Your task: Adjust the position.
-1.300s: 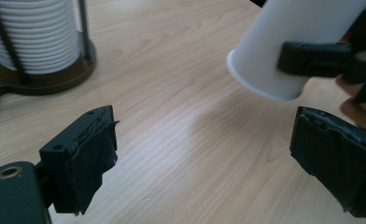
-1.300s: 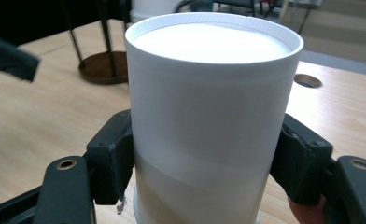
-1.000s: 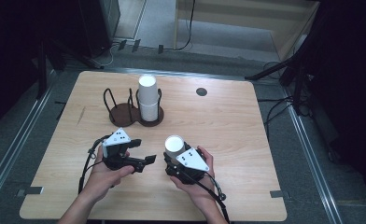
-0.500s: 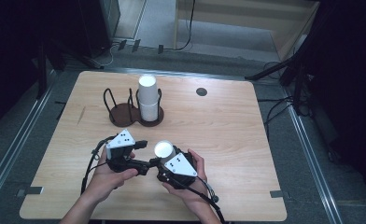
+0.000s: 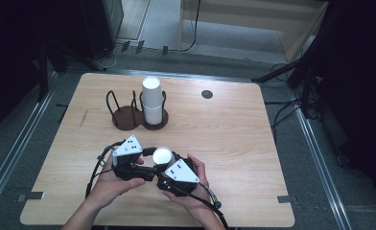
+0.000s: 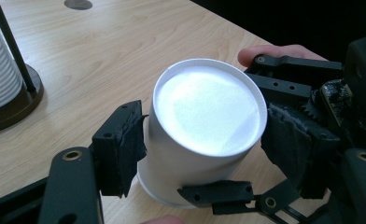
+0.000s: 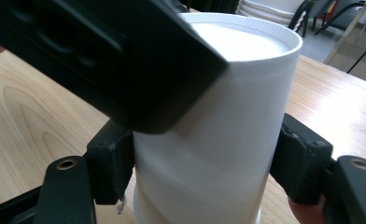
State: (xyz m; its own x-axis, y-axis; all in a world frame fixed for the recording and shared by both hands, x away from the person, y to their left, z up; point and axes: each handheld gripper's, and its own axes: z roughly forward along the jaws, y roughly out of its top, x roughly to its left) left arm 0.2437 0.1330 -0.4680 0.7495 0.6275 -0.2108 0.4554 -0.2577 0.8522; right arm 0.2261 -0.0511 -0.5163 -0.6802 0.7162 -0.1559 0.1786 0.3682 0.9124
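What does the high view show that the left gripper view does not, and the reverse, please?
High view: the whole table and the holder's empty ring.
Left gripper view: up close, the left gripper's pads pressing the wall of the cup. Its jaws have just been closing, with the cup between them.
Both: the upturned cup, the cup stack and the right gripper at the cup.
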